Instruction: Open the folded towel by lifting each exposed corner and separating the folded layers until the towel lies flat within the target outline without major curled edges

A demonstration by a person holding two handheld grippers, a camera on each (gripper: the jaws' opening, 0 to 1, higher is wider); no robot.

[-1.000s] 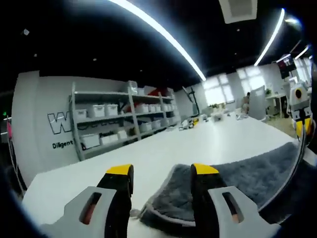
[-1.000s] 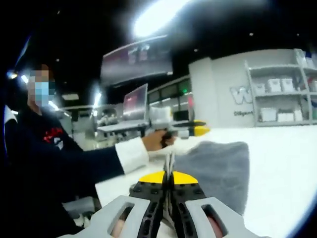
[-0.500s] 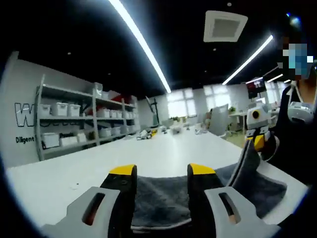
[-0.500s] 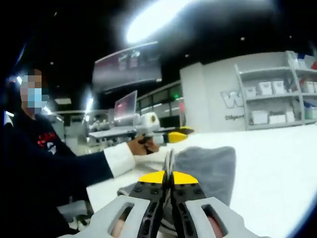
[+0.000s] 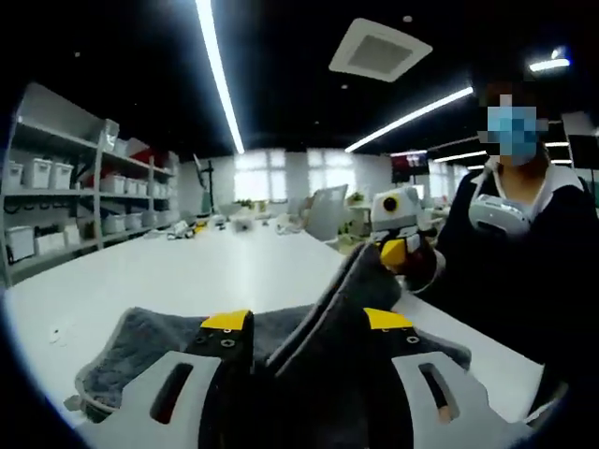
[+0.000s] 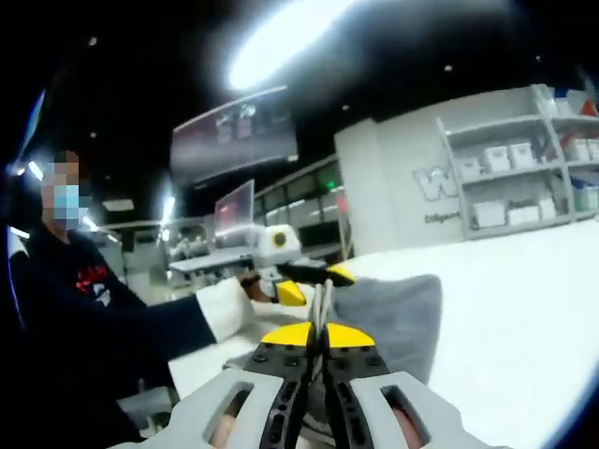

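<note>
A: Which fixtures do we see in the left gripper view?

B: We see a white table (image 5: 187,271) running back toward bright windows (image 5: 281,173), grey shelving (image 5: 56,201) at the left loaded with white bins (image 5: 37,173), two ceiling light strips (image 5: 215,70) and a square ceiling vent (image 5: 379,49). Small items lie at the table's far end — too small for us to identify.

A: And in the right gripper view?

B: We see a pale wall with dark lettering (image 6: 440,180) — only partly legible — beside more shelving (image 6: 524,178) with white boxes (image 6: 510,157), a hanging screen (image 6: 234,134) and a monitor (image 6: 234,213) below it.
</note>
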